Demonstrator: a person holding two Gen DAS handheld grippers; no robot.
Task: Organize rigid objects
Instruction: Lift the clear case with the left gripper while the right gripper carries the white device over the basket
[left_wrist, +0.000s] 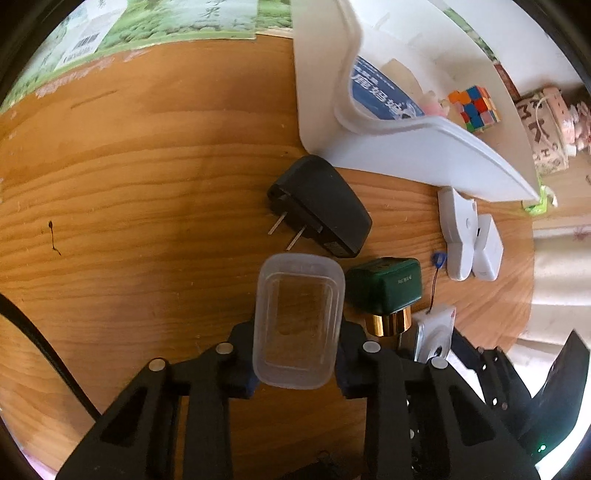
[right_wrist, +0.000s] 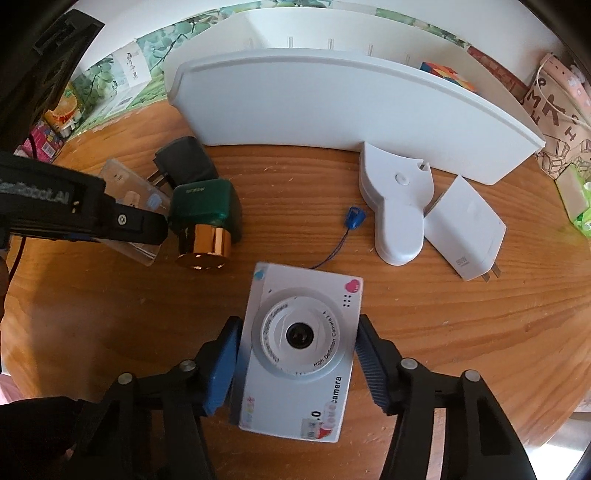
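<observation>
My left gripper (left_wrist: 297, 363) is shut on a clear plastic box (left_wrist: 299, 321), held over the wooden table (left_wrist: 147, 206). My right gripper (right_wrist: 297, 363) is shut on a small white toy camera (right_wrist: 299, 347), lens up, just above the table. A black plug adapter (left_wrist: 319, 206) and a green bottle with a gold cap (left_wrist: 386, 291) lie just beyond the clear box. A white organizer shelf (right_wrist: 332, 107) stands at the back; it holds a colourful cube (left_wrist: 474, 109) and a blue packet (left_wrist: 380, 92). In the right wrist view the left gripper (right_wrist: 92, 218) holds the clear box at the left.
A white curved device (right_wrist: 397, 206) and a white charger (right_wrist: 465, 232) lie in front of the shelf on the right. A small blue tag on a cord (right_wrist: 352, 219) lies mid-table. Printed boxes (right_wrist: 125, 77) stand at the back left, a patterned bag (right_wrist: 554, 110) at the right.
</observation>
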